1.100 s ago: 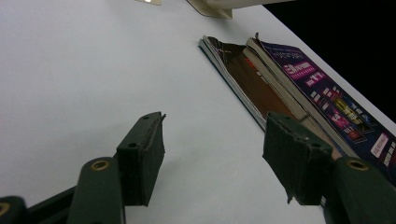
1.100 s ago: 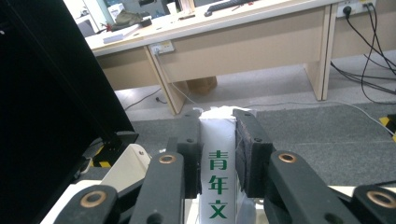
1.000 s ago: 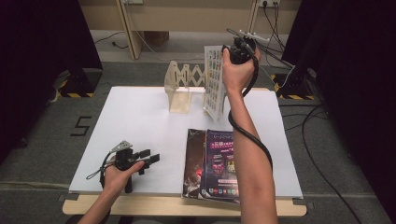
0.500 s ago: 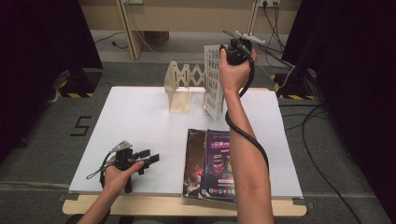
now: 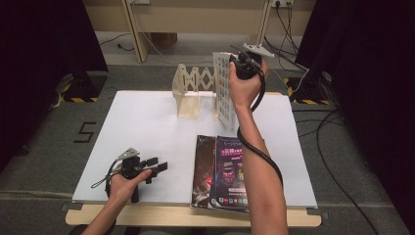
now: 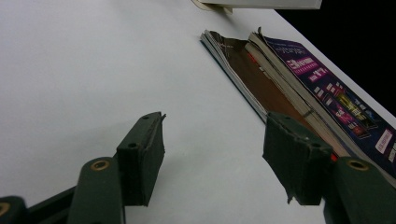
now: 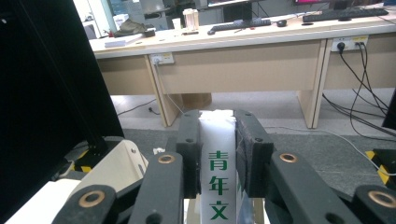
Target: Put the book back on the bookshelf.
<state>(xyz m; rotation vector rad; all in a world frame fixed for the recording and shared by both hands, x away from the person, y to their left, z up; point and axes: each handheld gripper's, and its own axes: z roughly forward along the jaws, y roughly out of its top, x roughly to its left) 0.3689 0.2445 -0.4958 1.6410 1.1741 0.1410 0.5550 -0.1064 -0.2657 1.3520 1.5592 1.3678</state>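
Since a second ago your right hand has carried the upright magazine slightly toward the wooden rack, while your left hand has stayed parked near the table's front edge.

From the high view, your right gripper holds that magazine by its top edge, standing on end at the rack's right side on the white table; I cannot tell from here whether its lower edge already sits in a slot. Your left gripper rests low on the table, well apart from the rack. Two more magazines lie flat and overlapping near the front edge, partly under your right forearm.

The left gripper view shows what the high view cannot: your left gripper has its jaws spread wide with nothing between them, only bare table, and the flat magazines lie just beyond the right-hand jaw.

The right gripper view settles the grip: your right gripper has both pads pressed on the magazine's spine, white with green characters, and a curved end of the rack sits below and to the left.

To finish well, keep the magazine vertical, lower it straight between two dividers, and release only once it stands supported.
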